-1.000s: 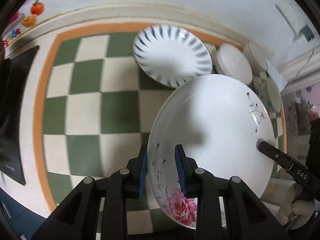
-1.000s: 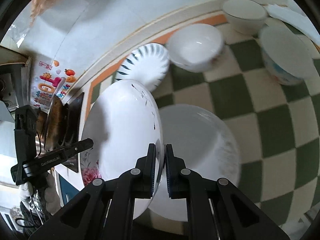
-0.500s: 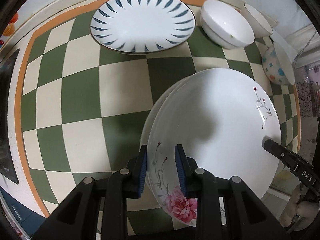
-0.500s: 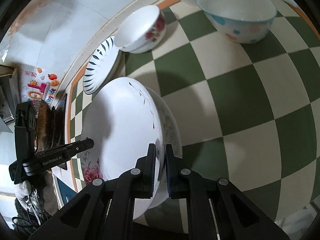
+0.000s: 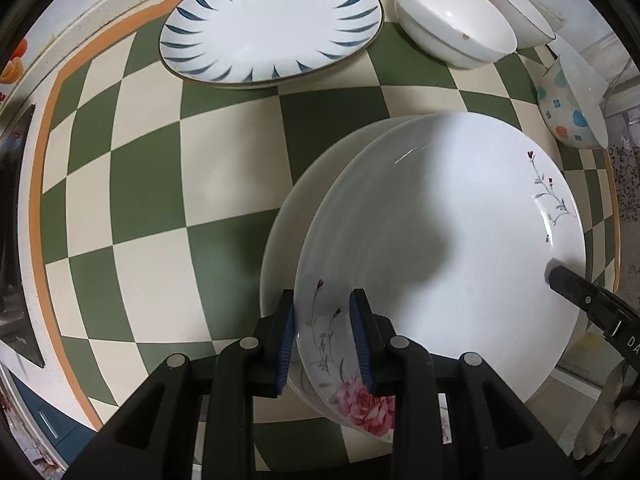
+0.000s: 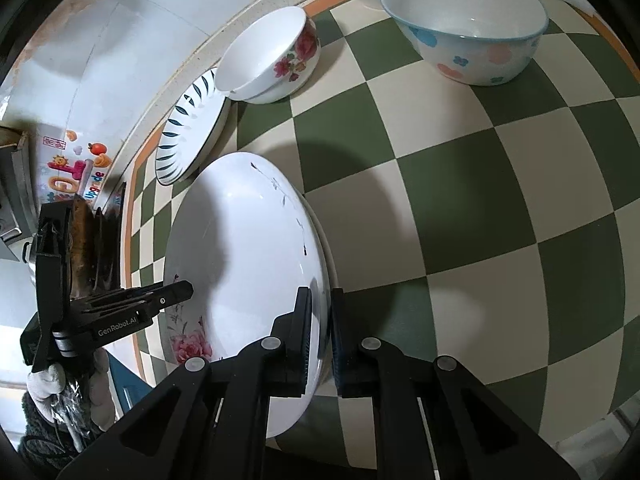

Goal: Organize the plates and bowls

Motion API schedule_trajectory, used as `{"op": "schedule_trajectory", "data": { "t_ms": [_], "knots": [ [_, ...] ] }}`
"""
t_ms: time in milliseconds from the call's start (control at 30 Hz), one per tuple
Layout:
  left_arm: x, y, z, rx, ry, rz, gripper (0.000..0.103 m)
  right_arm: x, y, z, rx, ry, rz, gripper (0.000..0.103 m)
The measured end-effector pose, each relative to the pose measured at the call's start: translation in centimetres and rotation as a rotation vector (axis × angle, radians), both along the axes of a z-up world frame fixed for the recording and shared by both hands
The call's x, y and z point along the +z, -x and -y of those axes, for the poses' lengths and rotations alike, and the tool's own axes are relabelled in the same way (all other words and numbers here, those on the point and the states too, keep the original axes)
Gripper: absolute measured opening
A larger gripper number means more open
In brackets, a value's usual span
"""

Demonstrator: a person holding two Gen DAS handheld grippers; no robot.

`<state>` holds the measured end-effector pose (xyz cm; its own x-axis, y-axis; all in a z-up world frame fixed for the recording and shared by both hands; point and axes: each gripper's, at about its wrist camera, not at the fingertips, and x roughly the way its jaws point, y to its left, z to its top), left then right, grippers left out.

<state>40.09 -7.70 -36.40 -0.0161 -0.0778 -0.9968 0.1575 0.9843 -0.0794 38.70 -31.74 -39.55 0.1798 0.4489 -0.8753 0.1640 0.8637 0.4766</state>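
- Left gripper (image 5: 326, 338) is clamped on the near rim of the rose plate (image 5: 448, 248), blue pads either side of the edge.
- Right gripper (image 6: 320, 336) is clenched on the same plate's opposite rim.
- The rose plate sits tilted over a plain plate (image 5: 288, 240) on the checked cloth (image 5: 160, 200).
- Behind lie a blue-leaf plate (image 5: 272, 24), a white bowl (image 5: 452, 20) and a spotted bowl (image 6: 468, 28), well apart from the pair.
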Motion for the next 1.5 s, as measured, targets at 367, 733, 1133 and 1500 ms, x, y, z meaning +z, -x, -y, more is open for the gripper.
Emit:
{"op": "schedule_trajectory", "data": {
  "t_ms": [367, 733, 1133, 1500],
  "knots": [
    [1.4, 0.4, 0.3, 0.014, -0.017, 0.022, 0.024, -0.7, -0.3, 0.4, 0.001, -0.023, -0.06, 0.013],
    [6.7, 1.3, -1.5, 0.064, -0.01, 0.116, 0.025, 2.6, -0.6, 1.8, -0.042, -0.076, -0.02, 0.013],
    [9.2, -9.8, -8.4, 0.143, 0.004, 0.189, 0.027, 6.1, -8.8, -5.7, -0.092, -0.146, 0.05, 0.039],
    [3.0, -22.4, -11.1, 0.023, 0.012, 0.123, 0.027, -0.8, -16.4, -11.4, -0.21, -0.092, -0.056, 0.039]
  ]
}}
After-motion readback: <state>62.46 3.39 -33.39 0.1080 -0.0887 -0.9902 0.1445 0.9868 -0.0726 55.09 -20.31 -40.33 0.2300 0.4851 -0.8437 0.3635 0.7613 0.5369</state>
